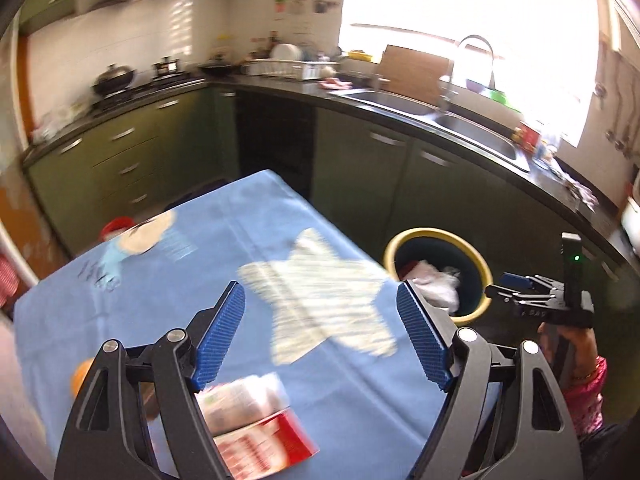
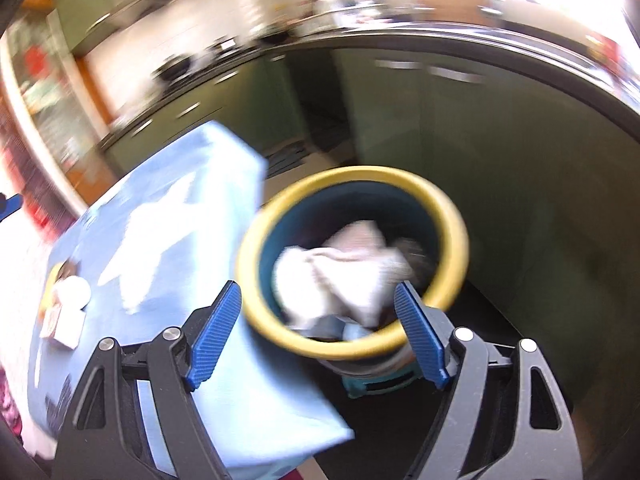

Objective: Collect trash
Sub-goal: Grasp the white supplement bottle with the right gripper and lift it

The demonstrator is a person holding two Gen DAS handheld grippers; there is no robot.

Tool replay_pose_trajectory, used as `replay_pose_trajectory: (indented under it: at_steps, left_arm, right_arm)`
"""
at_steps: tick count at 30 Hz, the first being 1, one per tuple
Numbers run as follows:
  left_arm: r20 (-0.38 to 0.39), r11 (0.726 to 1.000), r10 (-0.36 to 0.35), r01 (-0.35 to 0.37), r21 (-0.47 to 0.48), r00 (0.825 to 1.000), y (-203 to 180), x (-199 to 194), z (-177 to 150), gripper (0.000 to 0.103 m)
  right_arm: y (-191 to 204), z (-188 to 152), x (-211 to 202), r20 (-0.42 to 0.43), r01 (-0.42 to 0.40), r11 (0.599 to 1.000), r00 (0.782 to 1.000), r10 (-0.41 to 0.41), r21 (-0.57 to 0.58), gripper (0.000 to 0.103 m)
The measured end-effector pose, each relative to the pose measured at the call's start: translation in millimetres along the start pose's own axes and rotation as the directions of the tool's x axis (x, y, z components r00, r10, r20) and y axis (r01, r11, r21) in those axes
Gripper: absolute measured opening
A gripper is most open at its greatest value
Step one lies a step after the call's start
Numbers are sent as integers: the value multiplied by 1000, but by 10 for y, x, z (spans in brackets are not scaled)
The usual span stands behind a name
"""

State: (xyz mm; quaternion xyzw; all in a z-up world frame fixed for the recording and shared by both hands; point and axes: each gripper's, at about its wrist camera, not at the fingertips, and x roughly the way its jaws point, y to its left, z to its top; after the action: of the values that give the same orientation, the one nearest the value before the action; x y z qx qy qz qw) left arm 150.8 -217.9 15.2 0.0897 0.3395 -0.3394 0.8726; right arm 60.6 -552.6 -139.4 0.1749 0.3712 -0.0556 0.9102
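The left claw [image 1: 320,332] is spread wide with nothing between its blue pads [image 1: 221,332], and it hangs over the table [image 1: 224,216], which wears a blue cloth printed with a pale star [image 1: 320,300]. Just below it, at the near edge, lies a red and white packet [image 1: 256,420], partly behind the left finger. An orange object [image 1: 82,376] sits at the table's left side.

The right claw [image 2: 318,332] is also spread and empty, pointing down over a bin [image 2: 352,196] with a yellow rim that stands on the floor just beside the table's corner. Crumpled white paper [image 2: 344,276] lies inside the bin. From the left wrist view, a hand [image 1: 576,344] with a pink sleeve holds that right claw near the bin.
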Motion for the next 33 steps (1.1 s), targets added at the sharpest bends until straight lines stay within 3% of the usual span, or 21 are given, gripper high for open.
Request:
replay_pose_trajectory:
  at_steps: [3, 6, 14, 17, 21, 24, 33]
  left_arm:
    - [8, 995, 77, -76, -59, 997, 369, -241, -280, 79]
    - [11, 984, 143, -141, -111, 990, 688, -430, -548, 82]
    - [-13, 939, 223, -218, -265, 975, 1403, -786, -1187, 82]
    - [-21, 928, 230, -225, -296, 973, 1525, -840, -1333, 82]
    - [-27, 923, 222, -219, -317, 975, 1571, -837, -1442, 83]
    - [-34, 923, 213, -212, -321, 977, 1555, -783, -1446, 83]
    - [-46, 924, 195, -199, -326, 980, 1534, -725, -1492, 83]
  right_arm:
    - [507, 129, 178, -65, -102, 984, 993, 94, -145, 75]
    - [1009, 193, 332, -143, -212, 936, 974, 177, -280, 75]
    - [2285, 284, 614, -325, -416, 708, 906, 271, -571, 75]
    - [2696, 317, 697, -395, -485, 608, 873, 287, -628, 65]
    - [3066, 264, 870, -476, -528, 510, 846, 241, -679, 57]
    - [3231, 227, 1006, -517, -540, 463, 835, 188, -703, 51]
    - [3427, 222, 1245, -615, -606, 373, 781, 110, -703, 49]
